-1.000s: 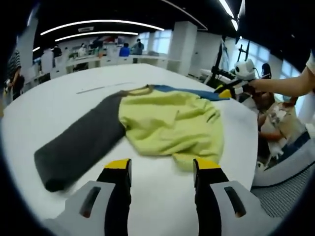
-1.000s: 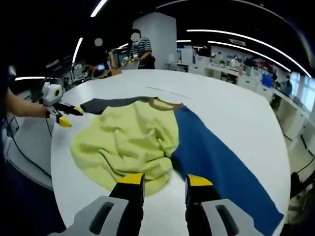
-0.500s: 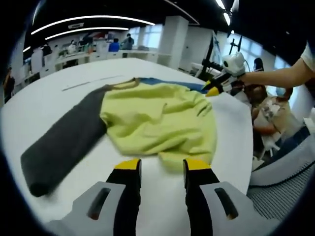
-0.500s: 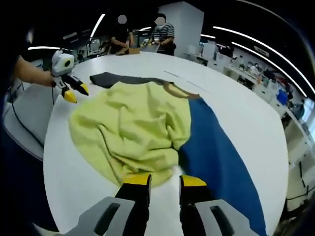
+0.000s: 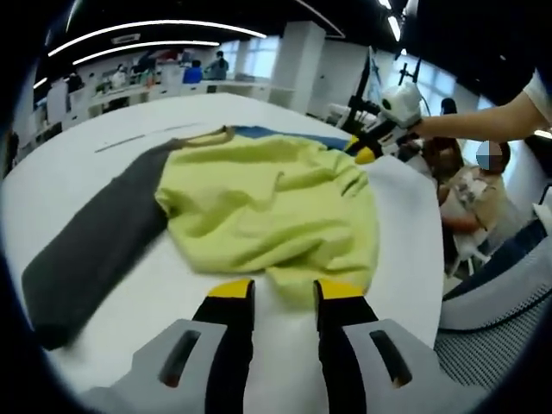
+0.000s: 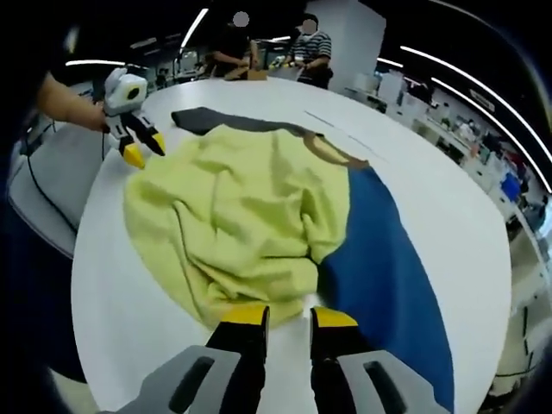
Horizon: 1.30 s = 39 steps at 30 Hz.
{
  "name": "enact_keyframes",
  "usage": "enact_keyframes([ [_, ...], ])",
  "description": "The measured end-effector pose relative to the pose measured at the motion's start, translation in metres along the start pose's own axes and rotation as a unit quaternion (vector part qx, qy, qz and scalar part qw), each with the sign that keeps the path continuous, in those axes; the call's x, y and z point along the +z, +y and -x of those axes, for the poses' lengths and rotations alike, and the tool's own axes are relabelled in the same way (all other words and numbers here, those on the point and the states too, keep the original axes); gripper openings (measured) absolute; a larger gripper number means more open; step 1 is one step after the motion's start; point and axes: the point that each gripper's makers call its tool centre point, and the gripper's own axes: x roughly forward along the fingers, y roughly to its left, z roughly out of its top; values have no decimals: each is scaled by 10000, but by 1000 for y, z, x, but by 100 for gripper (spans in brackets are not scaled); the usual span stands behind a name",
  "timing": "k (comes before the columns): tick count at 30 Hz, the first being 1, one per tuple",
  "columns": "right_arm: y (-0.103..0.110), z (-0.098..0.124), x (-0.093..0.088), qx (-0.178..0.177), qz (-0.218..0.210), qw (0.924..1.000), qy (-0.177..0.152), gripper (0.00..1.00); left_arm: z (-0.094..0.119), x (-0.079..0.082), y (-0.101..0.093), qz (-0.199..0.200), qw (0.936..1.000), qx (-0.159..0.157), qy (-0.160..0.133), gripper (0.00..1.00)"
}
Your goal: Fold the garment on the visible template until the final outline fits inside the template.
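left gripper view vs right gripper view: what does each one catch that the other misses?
Left gripper view: the long dark grey sleeve stretched toward the camera, and a thin line on the round white table.

Right gripper view: the full-length blue sleeve and the tan collar.

Both: the rumpled yellow-green shirt body, with each view's own gripper, left and right, at its near hem, jaws narrowly apart.
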Motion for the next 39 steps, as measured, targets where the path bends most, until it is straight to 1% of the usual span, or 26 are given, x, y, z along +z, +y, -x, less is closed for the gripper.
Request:
enact_keyframes([
  [3,-1,-5,3,41,-101,9999,-72,12,0,-3,-5,-45,10000,-60,36,20],
  [6,-1,-9,1,89,-112,9999,-43,11,0,-5,-8,-55,9999,-100,58,15],
  [9,-1,-10,3,104,-181,9998,-67,10,0,-5,-9,-37,10000,-88,20,13],
  [11,0,-10,3,135,-221,9996,-84,9,0,-3,-8,-59,10000,-44,-58,11],
  [14,5,-10,3,338,-690,9969,-175,1,0,1,-5,64,9997,76,-203,6],
  [15,2,-10,3,307,-678,9970,-194,1,0,3,-6,70,9996,82,-253,3],
  [18,2,-10,3,318,-842,9957,-221,0,0,4,-6,159,9994,117,-290,3],
  [23,3,-7,1,300,-918,9952,-185,0,5,5,-7,273,9989,166,-329,2],
  [26,5,-3,0,289,-931,9951,-181,0,10,8,-6,563,9974,171,-423,2],
  [27,6,-2,0,295,-934,9950,-185,0,12,9,-4,700,9961,201,-500,2],
  [34,19,9,1,347,-929,9949,-164,0,26,10,-5,755,9955,225,-525,2],
  [39,27,16,0,334,-964,9946,-182,0,35,10,-5,795,9949,313,-545,1],
])
